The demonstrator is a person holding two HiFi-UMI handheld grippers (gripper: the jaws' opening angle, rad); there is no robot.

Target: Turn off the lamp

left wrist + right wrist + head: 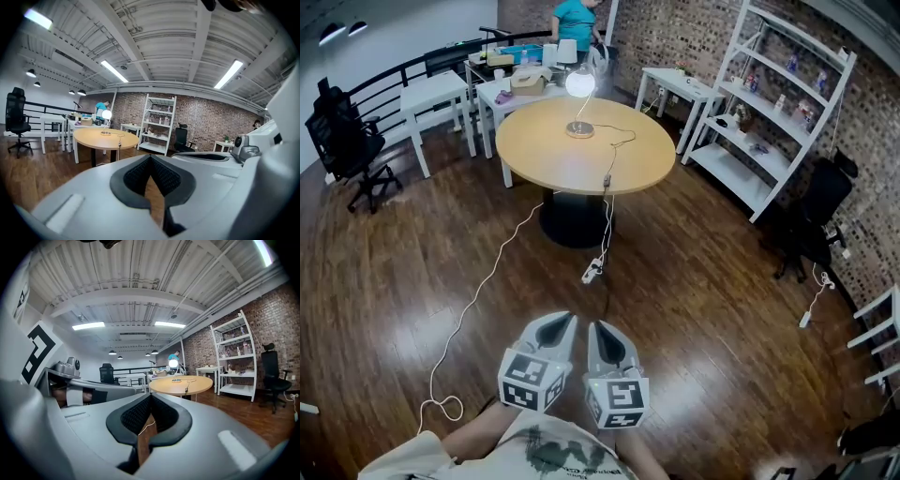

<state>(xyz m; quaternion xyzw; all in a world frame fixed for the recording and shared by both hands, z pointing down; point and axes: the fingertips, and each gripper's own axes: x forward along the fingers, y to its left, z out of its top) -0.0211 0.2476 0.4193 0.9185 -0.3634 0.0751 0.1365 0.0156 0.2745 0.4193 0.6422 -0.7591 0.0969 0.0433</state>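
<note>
My left gripper (564,324) and right gripper (598,329) were both clenched on nothing, side by side at 6 o'clock. The one lamp (579,86) stood well apart at 12 o'clock, on the single round table (534,161). Its globe glowed white over a thin stem and disc base, with one cord (607,202) trailing off the edge.
</note>
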